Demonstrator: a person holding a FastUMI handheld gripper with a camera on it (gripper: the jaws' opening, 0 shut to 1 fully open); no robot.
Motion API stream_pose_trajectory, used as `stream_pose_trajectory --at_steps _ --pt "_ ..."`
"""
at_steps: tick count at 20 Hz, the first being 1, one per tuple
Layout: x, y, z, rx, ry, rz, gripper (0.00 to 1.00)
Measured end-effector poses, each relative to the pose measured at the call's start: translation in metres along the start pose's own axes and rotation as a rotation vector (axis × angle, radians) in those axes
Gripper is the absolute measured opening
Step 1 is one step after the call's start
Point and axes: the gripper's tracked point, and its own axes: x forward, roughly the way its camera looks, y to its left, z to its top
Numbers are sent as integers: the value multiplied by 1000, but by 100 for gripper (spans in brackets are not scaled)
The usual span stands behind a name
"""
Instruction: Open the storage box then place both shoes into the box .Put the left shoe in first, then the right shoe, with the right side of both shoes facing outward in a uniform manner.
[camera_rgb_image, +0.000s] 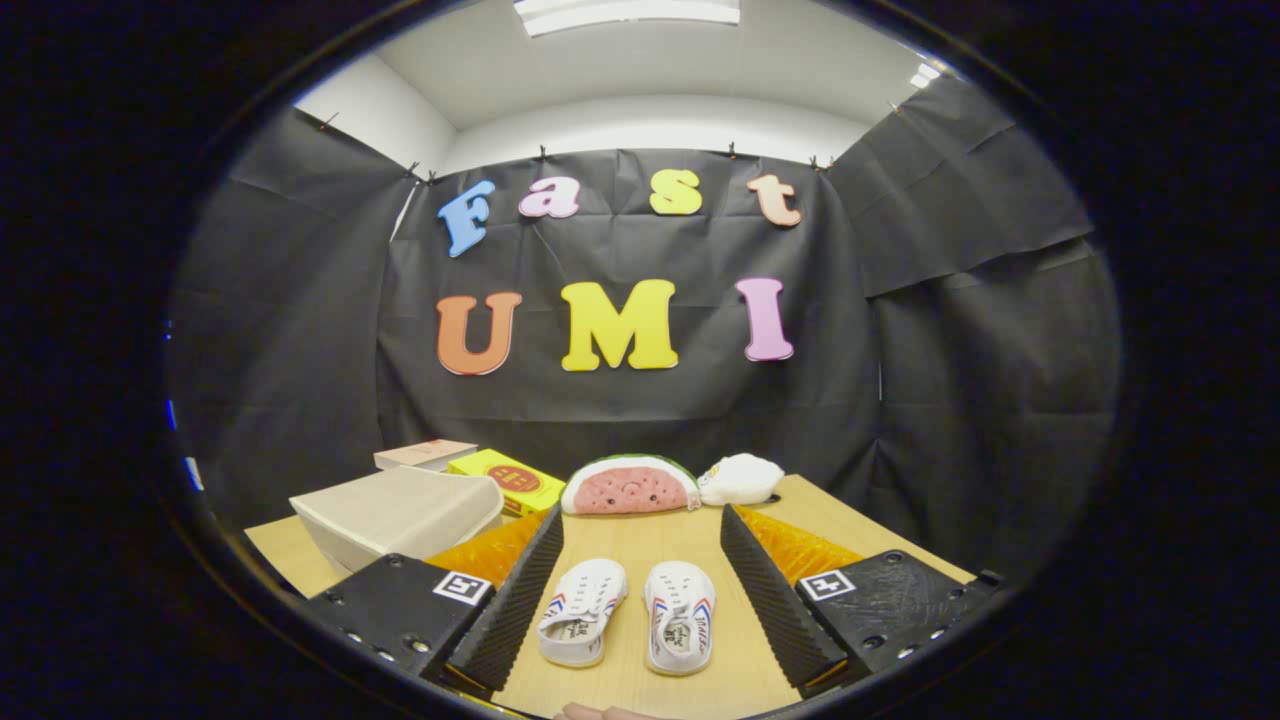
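Nothing of the task looks done yet: the storage box (400, 515) sits closed at the far left of the table (850, 530), and both shoes, left shoe (582, 612) and right shoe (680, 617), lie side by side between the wide-open, empty fingers of the gripper (636, 600). Opening and both placements remain. Insole printing is too small to read; square markers sit on the fingers.

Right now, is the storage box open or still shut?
Shut, it seems: the storage box shows its closed sloped front, and both shoes lie on the table between the open gripper fingers.
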Motion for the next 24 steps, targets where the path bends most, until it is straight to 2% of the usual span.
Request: stream_pose_trajectory --at_steps 8,15,20,24 --pt "114 44 -30 123 222 205 95" --pt "189 113 -87 356 567 520 95" --pt "209 158 -104 659 831 744 95" --pt "198 179 -98 819 922 933 93"
